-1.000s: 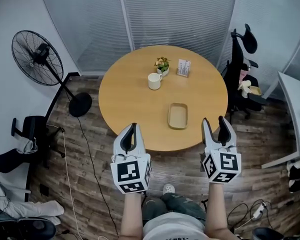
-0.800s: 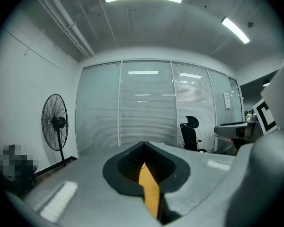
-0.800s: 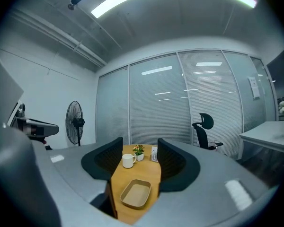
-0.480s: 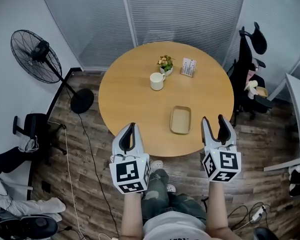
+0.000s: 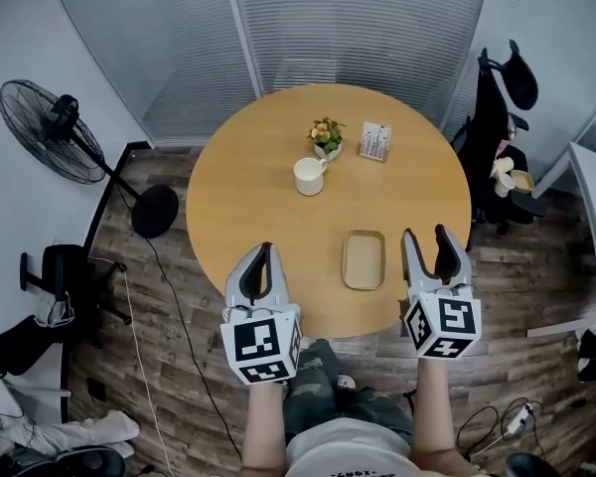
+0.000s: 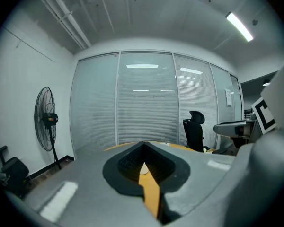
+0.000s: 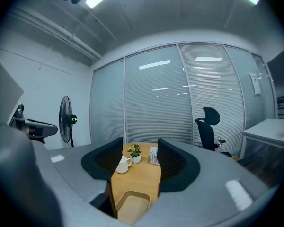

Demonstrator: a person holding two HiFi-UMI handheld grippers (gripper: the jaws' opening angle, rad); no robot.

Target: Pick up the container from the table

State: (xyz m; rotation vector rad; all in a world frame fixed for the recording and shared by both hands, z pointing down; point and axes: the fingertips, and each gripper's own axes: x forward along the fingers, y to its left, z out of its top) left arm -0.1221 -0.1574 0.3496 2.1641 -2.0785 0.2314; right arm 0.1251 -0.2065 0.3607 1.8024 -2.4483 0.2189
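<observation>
My left gripper (image 5: 265,251) hangs over the near edge of the round wooden table (image 5: 240,192), empty, jaws pressed together at the tips. The left gripper view confirms it: the tips meet (image 6: 143,146) and only a thin strip of tabletop shows below them. My right gripper (image 5: 426,237) is at the near right edge of the table with its jaws spread. In the right gripper view (image 7: 139,149) there's a clear gap with nothing in it.

The container (image 5: 364,259), a shallow tan rectangular tray, lies flat on the table near its near edge, right of centre. It sits between the two grippers but closer to the right one, just to its left, not touching. In the right gripper view the container (image 7: 131,206) shows low in the gap, ahead of the jaws.

Farther back are a white cup (image 5: 307,176), a small potted plant (image 5: 324,134) and a card holder (image 5: 375,140), grouped near the table middle and well apart from the container. A standing fan (image 5: 52,132) is on the floor far left, and an office chair (image 5: 497,117) stands right of the table.
</observation>
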